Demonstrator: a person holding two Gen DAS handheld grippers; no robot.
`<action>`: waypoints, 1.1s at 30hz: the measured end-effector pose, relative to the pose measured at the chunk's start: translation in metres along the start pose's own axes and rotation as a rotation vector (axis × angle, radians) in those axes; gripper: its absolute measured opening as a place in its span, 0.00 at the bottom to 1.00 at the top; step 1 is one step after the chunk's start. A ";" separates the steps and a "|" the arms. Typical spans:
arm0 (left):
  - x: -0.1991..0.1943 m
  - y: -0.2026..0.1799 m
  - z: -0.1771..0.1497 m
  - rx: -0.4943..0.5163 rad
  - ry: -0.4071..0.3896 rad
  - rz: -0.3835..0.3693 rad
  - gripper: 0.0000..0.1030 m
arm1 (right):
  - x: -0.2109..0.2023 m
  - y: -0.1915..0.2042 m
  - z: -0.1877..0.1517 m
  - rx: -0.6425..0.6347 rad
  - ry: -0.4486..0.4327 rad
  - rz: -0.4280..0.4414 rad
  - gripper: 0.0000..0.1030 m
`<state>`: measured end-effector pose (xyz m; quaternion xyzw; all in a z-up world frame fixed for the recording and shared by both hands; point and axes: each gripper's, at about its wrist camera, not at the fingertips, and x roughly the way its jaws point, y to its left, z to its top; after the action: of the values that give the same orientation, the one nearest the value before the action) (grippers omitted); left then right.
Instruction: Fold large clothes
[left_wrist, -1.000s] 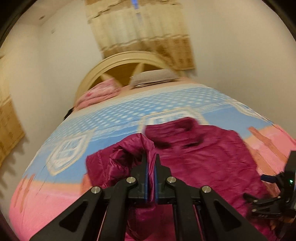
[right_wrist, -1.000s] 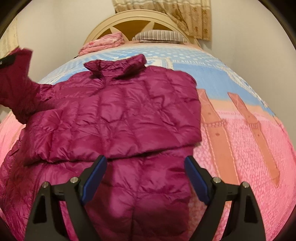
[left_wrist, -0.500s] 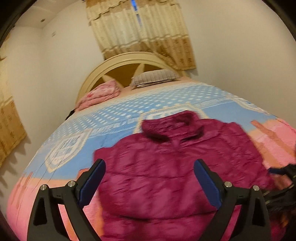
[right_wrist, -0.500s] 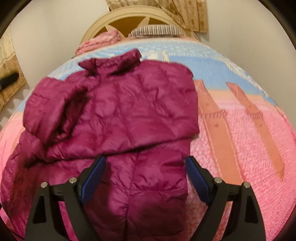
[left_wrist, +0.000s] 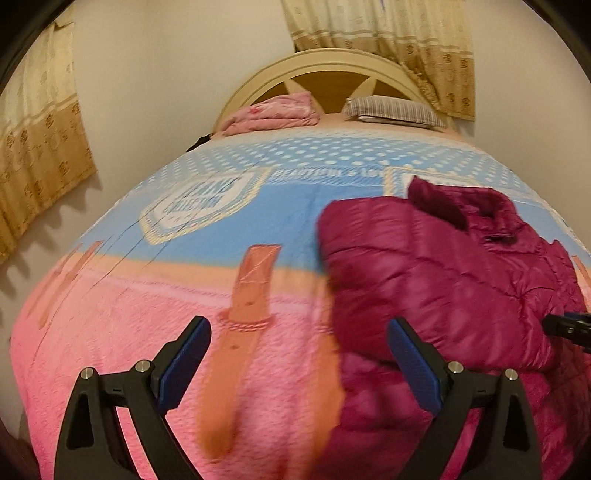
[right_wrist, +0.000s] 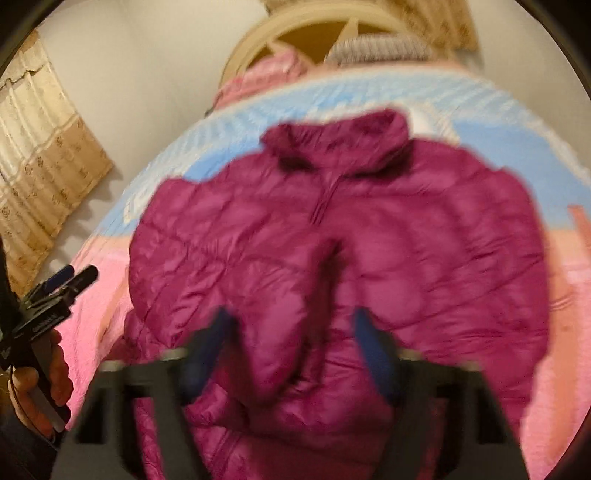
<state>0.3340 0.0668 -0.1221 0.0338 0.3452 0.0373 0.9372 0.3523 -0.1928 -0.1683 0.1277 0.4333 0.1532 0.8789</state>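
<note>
Both sleeves now folded across jacket (right_wrist: 332, 258); left gripper (left_wrist: 299, 365) empty.

On the bedspread (left_wrist: 258, 229) — "BEAUTIFUL &…", cut off; a badge's lettering, perhaps "COLLECTION", too blurred.

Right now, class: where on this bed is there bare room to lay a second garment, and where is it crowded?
Free: the bedspread left of the magenta jacket, and the blue stretch between its collar and the pillows. Crowded: the right side, under the jacket.
</note>
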 end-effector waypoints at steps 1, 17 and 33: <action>0.000 0.006 -0.001 -0.004 0.004 0.009 0.94 | 0.001 0.001 -0.004 -0.005 0.002 0.003 0.26; 0.023 -0.007 0.025 -0.037 0.075 -0.029 0.93 | -0.043 -0.019 -0.040 -0.043 -0.041 -0.137 0.59; 0.095 -0.100 0.054 0.046 0.137 -0.207 0.94 | -0.042 0.003 0.003 -0.030 -0.157 -0.154 0.46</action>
<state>0.4461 -0.0262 -0.1517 0.0167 0.4110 -0.0653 0.9091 0.3305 -0.2064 -0.1351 0.0926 0.3693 0.0811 0.9211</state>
